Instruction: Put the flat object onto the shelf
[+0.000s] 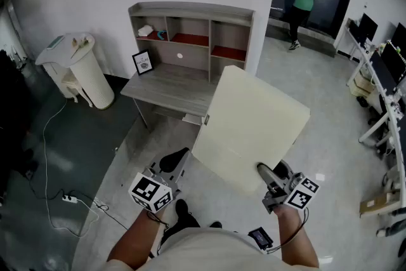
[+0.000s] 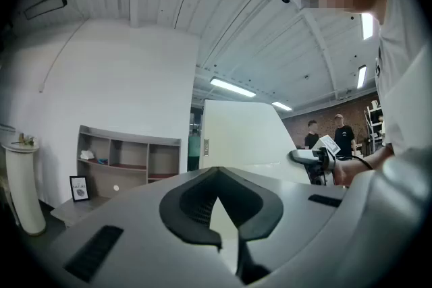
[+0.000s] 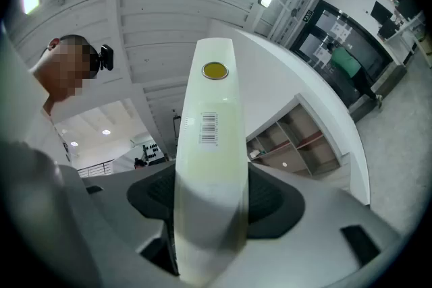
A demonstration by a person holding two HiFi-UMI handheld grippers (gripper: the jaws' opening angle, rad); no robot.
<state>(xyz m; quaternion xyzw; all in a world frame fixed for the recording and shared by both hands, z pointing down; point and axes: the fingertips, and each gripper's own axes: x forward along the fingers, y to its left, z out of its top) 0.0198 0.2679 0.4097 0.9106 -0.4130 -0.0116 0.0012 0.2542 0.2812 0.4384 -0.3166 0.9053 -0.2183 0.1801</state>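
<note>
Your right gripper (image 1: 266, 176) clamps the flat object (image 1: 252, 127) by its near edge, jaws wide. The panel hangs tilted in the air, short of the shelf (image 1: 190, 32). Left gripper (image 1: 172, 162) closed, empty. Advise: steady the free edge and level it before you set it down.

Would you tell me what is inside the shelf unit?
White bundle top left in the shelf unit; red boards in two bays. The flat panel hides its lower right corner.
</note>
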